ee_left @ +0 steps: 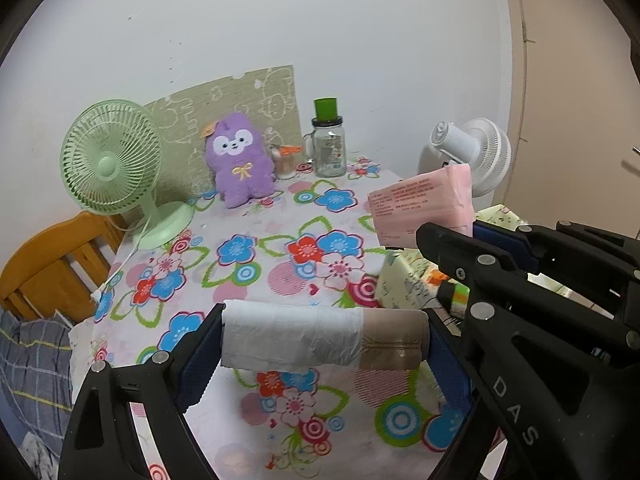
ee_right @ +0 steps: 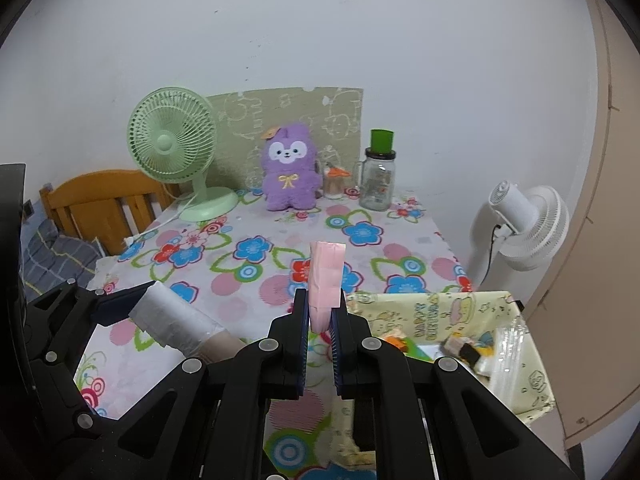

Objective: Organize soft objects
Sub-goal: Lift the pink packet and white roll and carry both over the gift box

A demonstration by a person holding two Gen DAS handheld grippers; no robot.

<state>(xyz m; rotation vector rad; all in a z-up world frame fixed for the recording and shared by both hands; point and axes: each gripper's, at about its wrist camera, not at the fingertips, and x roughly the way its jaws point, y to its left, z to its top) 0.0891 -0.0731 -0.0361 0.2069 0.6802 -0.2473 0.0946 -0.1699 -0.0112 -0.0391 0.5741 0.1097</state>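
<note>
While both grippers hang above it with their loads, the table [ee_right: 400, 256] under its flowered cloth is the largest item, pushed against the white wall. Next, the yellow printed fabric box [ee_right: 448, 312] stands at the table's near right corner, open-topped and already holding small packets; judged the collecting place for the soft goods. A green desk fan [ee_right: 172, 140] stands at the back left, and a white fan [ee_right: 524, 224] stands off the table's right edge; neither belongs to the job. A purple plush toy [ee_right: 289, 168] sits upright against a patterned board at the back, beside a glass jar with a green cap [ee_right: 378, 176]; the plush is soft and may be due for sorting. The roll of white plastic bags [ee_left: 320, 340] lies crosswise between the wide-set jaws of the left gripper [ee_left: 320, 344], each end against a blue pad, clear of the cloth; held endwise, probably so the soft wrap is not crushed. The pink tissue pack [ee_right: 326, 280] stands on edge in the right gripper [ee_right: 320, 316], whose jaws are pinched tight on its lower end, just left of the box; a thin, yielding pack needs that narrow clamp.
</note>
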